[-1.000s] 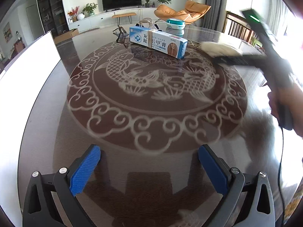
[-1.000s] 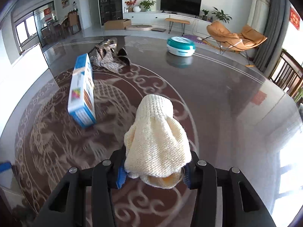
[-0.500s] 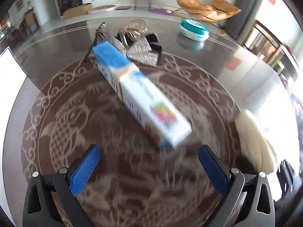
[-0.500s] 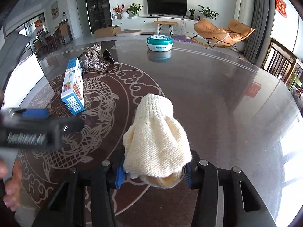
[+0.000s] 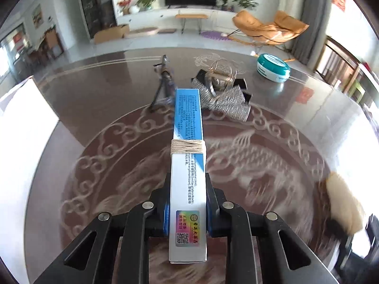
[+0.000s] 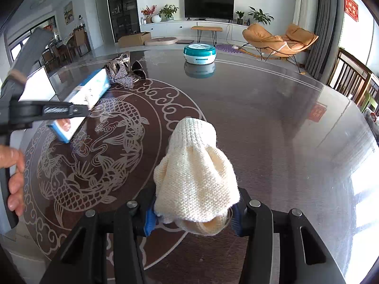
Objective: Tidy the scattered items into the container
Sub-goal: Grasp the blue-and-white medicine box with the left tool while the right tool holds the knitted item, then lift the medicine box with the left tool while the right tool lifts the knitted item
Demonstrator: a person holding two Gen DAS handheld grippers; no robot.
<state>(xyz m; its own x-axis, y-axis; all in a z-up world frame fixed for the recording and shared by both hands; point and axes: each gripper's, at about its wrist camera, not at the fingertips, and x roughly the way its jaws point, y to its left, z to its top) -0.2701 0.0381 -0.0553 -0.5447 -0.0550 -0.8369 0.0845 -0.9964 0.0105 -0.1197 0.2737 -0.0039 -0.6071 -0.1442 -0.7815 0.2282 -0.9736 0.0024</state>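
Left hand-held gripper (image 5: 187,215) jaws, just closing, clamp light stiff carton (image 5: 188,165) near its end; right hand-held gripper (image 6: 193,215) squeezes soft knit sock (image 6: 194,177).

The left gripper (image 5: 187,215) points steeply down toward the table (image 5: 272,118), and its jaws have just been closing – the blue pads now press on both long sides of a slim blue-and-white box (image 5: 188,177), near the end closest to the camera. From the right wrist view the same gripper reaches in from the left edge above the table, box in its jaws, with the bare fingers of the left hand (image 6: 14,172) curled beside its handle. The right gripper (image 6: 191,215) also tilts down over the table – its jaws stand partway closed, the pads squeezing a bunched cream knitted sock (image 6: 194,179) between them
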